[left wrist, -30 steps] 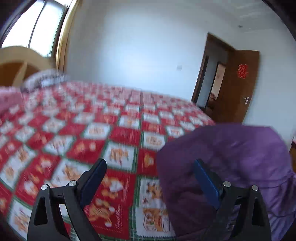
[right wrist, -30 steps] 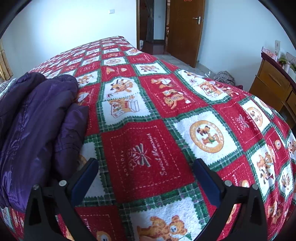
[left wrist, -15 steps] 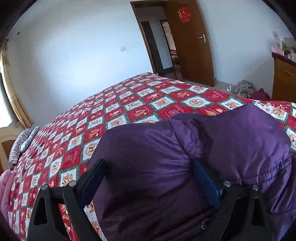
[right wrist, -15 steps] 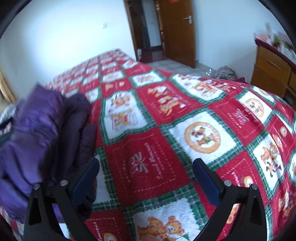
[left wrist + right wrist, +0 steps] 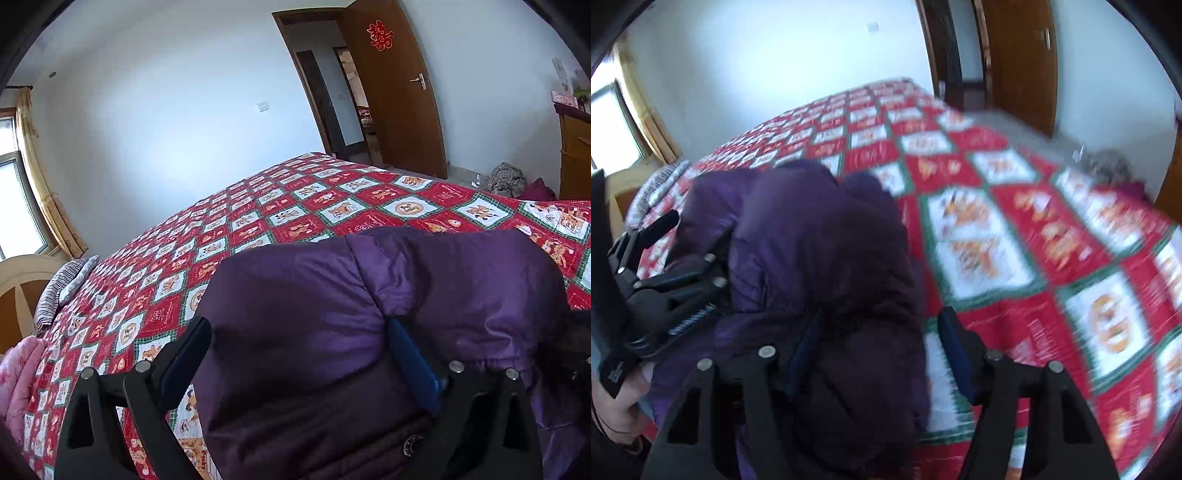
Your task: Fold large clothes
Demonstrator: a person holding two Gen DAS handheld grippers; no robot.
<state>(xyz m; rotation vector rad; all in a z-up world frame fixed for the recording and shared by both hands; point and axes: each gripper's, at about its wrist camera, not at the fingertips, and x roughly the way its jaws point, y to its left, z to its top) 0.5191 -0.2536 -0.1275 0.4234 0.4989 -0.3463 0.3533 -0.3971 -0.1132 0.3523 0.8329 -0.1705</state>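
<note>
A purple padded jacket point(image 5: 369, 317) lies bunched in a heap on a bed with a red, white and green checked quilt point(image 5: 280, 218). My left gripper point(image 5: 295, 343) is open, its jaws wide around the jacket's near edge, the fabric bulging between them. In the right wrist view the jacket point(image 5: 820, 251) fills the left half. My right gripper point(image 5: 879, 332) is open, its jaws straddling the jacket's right lobe. The left gripper's body point(image 5: 665, 280) shows there at the far left, pressed into the jacket.
A brown door point(image 5: 399, 92) stands open at the back right. A wooden dresser point(image 5: 576, 162) is at the far right, with a clothes heap point(image 5: 506, 179) on the floor. A striped pillow point(image 5: 62, 288) and pink fabric point(image 5: 18, 376) lie at the left.
Both grippers have swung onto the jacket. The left came from the open quilt to straddle the jacket. The right moved left, so the jacket now sits between its jaws; its view is blurred.
</note>
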